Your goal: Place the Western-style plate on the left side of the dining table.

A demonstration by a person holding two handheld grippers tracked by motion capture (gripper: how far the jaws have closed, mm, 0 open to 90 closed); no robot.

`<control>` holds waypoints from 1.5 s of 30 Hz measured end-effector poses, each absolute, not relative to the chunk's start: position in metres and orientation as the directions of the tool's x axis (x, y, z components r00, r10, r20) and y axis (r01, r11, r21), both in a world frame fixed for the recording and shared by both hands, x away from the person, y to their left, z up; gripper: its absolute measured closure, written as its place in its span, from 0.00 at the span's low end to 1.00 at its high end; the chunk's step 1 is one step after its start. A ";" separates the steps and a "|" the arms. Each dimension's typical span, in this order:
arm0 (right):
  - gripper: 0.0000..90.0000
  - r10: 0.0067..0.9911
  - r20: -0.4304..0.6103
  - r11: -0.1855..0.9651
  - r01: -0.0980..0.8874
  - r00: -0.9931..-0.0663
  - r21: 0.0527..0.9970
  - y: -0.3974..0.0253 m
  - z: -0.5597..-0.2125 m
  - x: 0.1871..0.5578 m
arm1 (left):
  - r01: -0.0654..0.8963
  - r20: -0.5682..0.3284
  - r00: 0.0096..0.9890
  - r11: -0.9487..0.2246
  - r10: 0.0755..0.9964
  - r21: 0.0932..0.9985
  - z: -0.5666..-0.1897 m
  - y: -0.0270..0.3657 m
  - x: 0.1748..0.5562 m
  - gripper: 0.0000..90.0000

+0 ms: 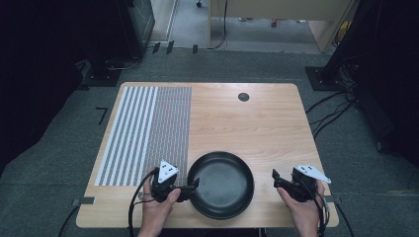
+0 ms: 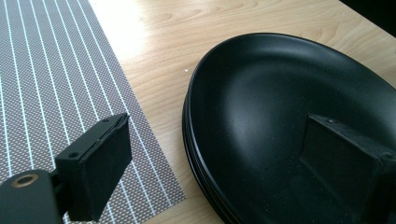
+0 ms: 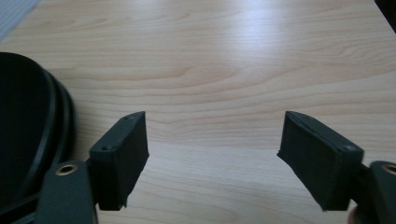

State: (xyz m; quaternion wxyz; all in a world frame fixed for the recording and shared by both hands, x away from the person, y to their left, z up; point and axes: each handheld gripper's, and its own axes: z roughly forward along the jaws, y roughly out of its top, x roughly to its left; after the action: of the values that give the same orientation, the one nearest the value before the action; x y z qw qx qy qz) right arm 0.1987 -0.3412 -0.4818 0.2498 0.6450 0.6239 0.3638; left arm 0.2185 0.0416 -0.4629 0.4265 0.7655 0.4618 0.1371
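Both forearms enter over the near edge of the worktop [image 1: 276, 123]. The left hand [image 1: 157, 207] grips the left tongs [image 1: 193, 186], whose jaws are spread wide and straddle the left rim of the black pan [image 1: 221, 184]. The right hand [image 1: 301, 207] holds the right tongs [image 1: 274, 178] just right of the pan, jaws likewise wide apart, above bare wood.

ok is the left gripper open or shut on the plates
Open: the left gripper straddles the rim of the black plates, one jaw over the placemat.
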 end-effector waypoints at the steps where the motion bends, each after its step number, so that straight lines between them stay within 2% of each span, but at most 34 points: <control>1: 0.28 0.987 0.157 -0.097 0.623 -0.043 0.776 -0.341 -0.482 0.199 | 0.590 -0.184 0.536 -0.210 0.824 0.780 -0.463 0.042 0.219 0.10; 7: 0.36 0.979 0.174 -0.073 0.617 -0.105 0.783 -0.320 -0.477 0.195 | 0.610 -0.199 0.535 -0.213 0.821 0.763 -0.467 0.039 0.218 0.10; 8: 0.44 0.977 0.174 -0.062 0.610 -0.127 0.790 -0.312 -0.477 0.194 | 0.611 -0.199 0.537 -0.215 0.820 0.762 -0.467 0.039 0.218 0.11; 11: 0.49 0.972 0.188 -0.068 0.597 -0.141 0.799 -0.306 -0.477 0.192 | 0.610 -0.194 0.530 -0.212 0.825 0.764 -0.468 0.040 0.217 0.16; 12: 0.56 0.969 0.200 -0.079 0.589 -0.142 0.804 -0.300 -0.477 0.191 | 0.610 -0.195 0.534 -0.214 0.823 0.763 -0.468 0.040 0.217 0.16; 15: 0.60 0.964 0.219 -0.090 0.592 -0.149 0.801 -0.296 -0.478 0.189 | 0.612 -0.199 0.534 -0.213 0.822 0.762 -0.469 0.040 0.216 0.19; 24: 0.77 0.922 0.328 -0.117 0.663 -0.204 0.740 -0.281 -0.482 0.189 | 0.618 -0.206 0.547 -0.226 0.811 0.753 -0.473 0.039 0.214 0.46; 30: 0.82 0.922 0.314 -0.093 0.660 -0.225 0.745 -0.274 -0.487 0.191 | 0.622 -0.203 0.553 -0.239 0.808 0.746 -0.476 0.038 0.213 0.60; 35: 0.86 0.908 0.364 -0.149 0.649 -0.209 0.746 -0.278 -0.491 0.191 | 0.628 -0.200 0.547 -0.241 0.813 0.740 -0.477 0.039 0.214 0.63; 39: 0.86 0.906 0.371 -0.164 0.638 -0.205 0.752 -0.278 -0.493 0.191 | 0.630 -0.203 0.545 -0.238 0.814 0.739 -0.478 0.040 0.214 0.65; 45: 0.92 0.909 0.373 -0.176 0.638 -0.188 0.750 -0.278 -0.493 0.191 | 0.633 -0.207 0.544 -0.236 0.813 0.737 -0.478 0.040 0.214 0.65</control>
State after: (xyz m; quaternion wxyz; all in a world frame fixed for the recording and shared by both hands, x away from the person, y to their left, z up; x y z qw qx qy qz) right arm 0.1907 -0.2784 -0.4933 0.1499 0.6195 0.6240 0.4521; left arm 0.2136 0.0399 -0.4783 0.4077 0.7783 0.4645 0.1105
